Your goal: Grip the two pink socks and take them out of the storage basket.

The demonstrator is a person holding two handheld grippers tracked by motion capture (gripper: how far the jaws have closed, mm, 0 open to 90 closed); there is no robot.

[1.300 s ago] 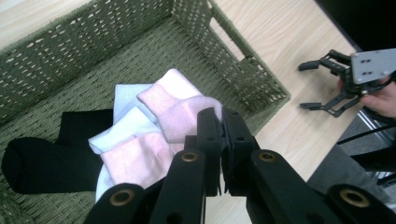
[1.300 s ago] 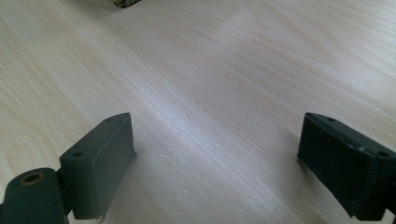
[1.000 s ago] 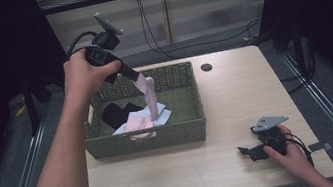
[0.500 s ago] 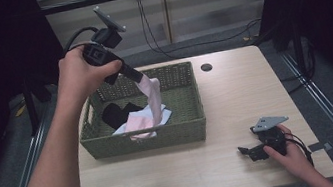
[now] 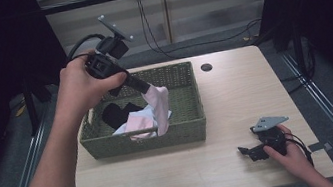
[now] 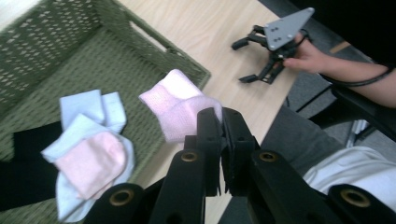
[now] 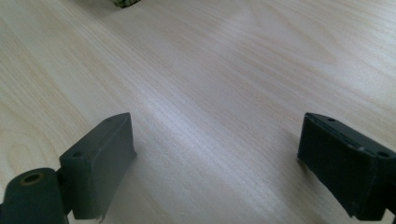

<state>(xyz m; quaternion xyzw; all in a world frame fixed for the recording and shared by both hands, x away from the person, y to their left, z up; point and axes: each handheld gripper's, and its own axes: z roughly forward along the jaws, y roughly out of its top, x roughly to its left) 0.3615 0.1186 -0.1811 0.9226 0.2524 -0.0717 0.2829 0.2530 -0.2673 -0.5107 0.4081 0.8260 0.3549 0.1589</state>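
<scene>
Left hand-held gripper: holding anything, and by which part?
Yes: the left hand-held gripper is shut on a pink sock, pinched at one end; the rest hangs over the basket.

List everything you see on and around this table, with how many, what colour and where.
Basket: one, green woven, left half of the table.
Pink sock: one, hanging from the left gripper above the basket.
Socks in basket: several, pale blue, pink and black; exact count unclear.
Table: one, light wood.
Hole: one, dark, round, far edge of the table.
Left gripper: black, jaws shut on the pink sock.
Right gripper: black, jaws open, resting on the table's near right part.
</scene>
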